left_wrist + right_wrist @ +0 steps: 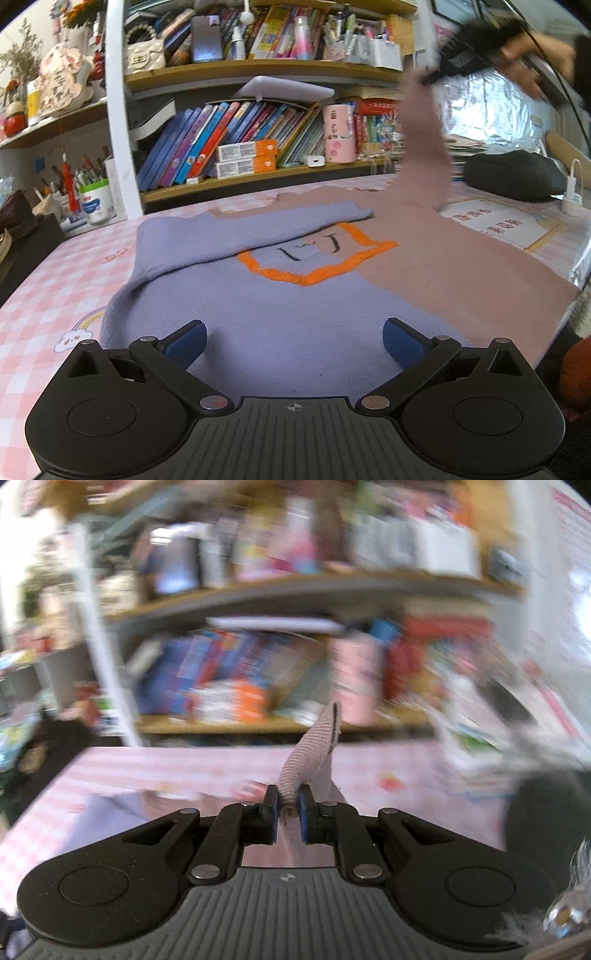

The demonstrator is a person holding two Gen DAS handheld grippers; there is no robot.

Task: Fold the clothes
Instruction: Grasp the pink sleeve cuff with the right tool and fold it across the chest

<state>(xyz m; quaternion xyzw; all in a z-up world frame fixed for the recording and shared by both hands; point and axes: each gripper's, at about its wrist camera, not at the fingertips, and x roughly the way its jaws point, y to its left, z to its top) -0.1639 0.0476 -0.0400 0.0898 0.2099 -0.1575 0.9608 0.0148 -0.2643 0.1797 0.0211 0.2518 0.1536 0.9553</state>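
From the left wrist camera, the sweater (295,295) lies flat on the pink checked bench (48,273), its lilac sleeve (236,236) already laid across the chest toward the middle. The left gripper (293,341) hovers low over the hem, fingers (186,341) spread wide and holding nothing. The mauve sleeve (424,147) rises steeply from the far right shoulder up to the right gripper (430,75), so its long axis runs nearly upright, well away from the left fingers. From the right wrist camera, blurred with motion, the right gripper (288,818) is clamped on the ribbed cuff (310,749), which sticks out forward beyond the pads. I'd judge the right hand alone carries this sleeve, and its way inward lies toward the lilac side.
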